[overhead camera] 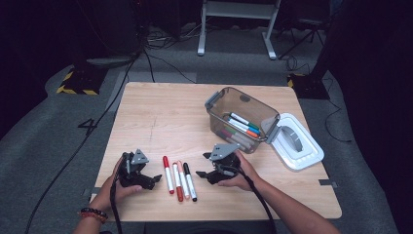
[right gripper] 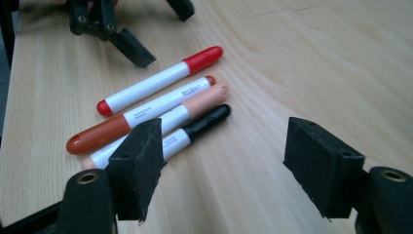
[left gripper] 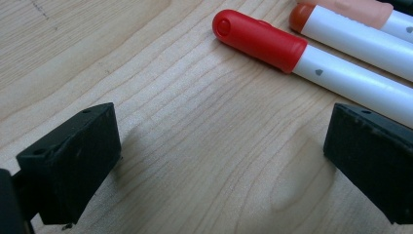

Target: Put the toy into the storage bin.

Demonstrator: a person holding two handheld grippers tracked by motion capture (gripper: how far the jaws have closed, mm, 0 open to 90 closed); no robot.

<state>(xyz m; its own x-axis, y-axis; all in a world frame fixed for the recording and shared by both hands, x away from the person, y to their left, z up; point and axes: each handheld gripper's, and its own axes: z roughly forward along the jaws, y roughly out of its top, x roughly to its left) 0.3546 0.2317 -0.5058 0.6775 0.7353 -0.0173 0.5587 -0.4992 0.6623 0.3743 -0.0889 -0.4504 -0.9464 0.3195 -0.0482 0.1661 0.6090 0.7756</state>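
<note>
Item: marker sorting, pick-up stage. Four markers lie side by side on the near part of the table (overhead camera: 160, 117), between the two hands: red-capped marker (overhead camera: 167, 173), brown-capped marker (overhead camera: 177, 183), peach-capped marker (overhead camera: 183, 179), black-capped marker (overhead camera: 190, 181). Right tool (overhead camera: 202, 174): jaws spread, nothing between them, low over the wood just beside the black-capped marker, which lies nearest to it. Left tool (overhead camera: 155, 179): jaws spread wide and empty, resting close to the red-capped marker on the other flank of the row. Judged step: approach to a marker, with no grasp made yet; several markers already sit in the clear bin (overhead camera: 242, 119) at the far right, so the job looks partly done. Next move, as judged: straddle one barrel only, most likely the outermost, close across its width, and lift without rolling its neighbours, which touch one another. Bin lid (overhead camera: 297, 142): white, off, lying beside the bin. Surface: pale wood-grain top, bare elsewhere. Room: grey carpet, dark surroundings, trailing cables, a white frame at the back, yellow-black hazard tape at left.
</note>
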